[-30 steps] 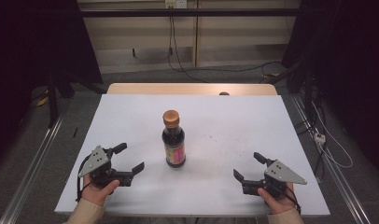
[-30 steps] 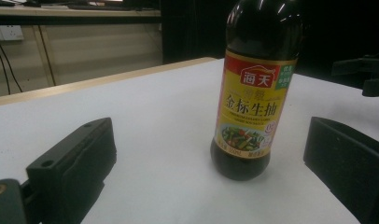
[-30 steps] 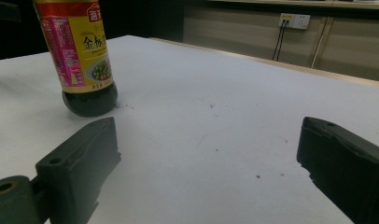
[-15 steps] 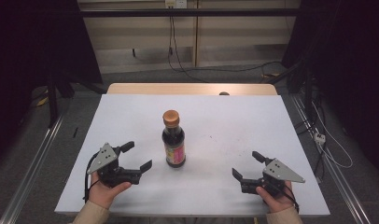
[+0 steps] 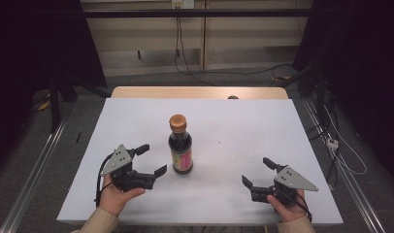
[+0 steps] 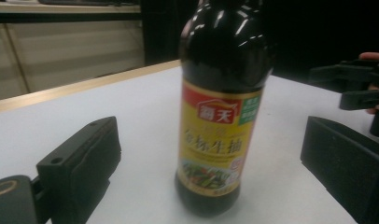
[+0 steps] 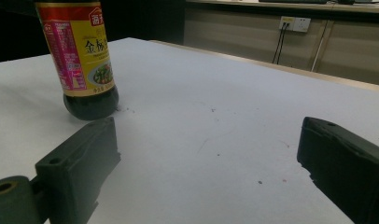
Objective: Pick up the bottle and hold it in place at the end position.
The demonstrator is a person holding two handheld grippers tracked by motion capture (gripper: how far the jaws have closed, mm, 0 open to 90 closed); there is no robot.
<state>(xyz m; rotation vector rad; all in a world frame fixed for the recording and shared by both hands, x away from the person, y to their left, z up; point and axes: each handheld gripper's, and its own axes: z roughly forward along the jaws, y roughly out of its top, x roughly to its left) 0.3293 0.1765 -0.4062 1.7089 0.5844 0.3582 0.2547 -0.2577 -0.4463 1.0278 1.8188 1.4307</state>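
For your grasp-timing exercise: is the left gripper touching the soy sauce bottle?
Apart. In the left gripper view the soy sauce bottle stands between the open jaws of the left gripper, with white table visible on both sides.

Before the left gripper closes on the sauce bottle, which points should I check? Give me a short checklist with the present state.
1. Bottle stands upright on the table: ok.
2. Left gripper open, jaws wide enough: ok.
3. Bottle centred between the left jaws, left gripper view: ok.
4. Jaws already beside the bottle body: not ok, short of it.
5. Right gripper apart from the bottle: ok.
6. Cap tight: cannot tell.
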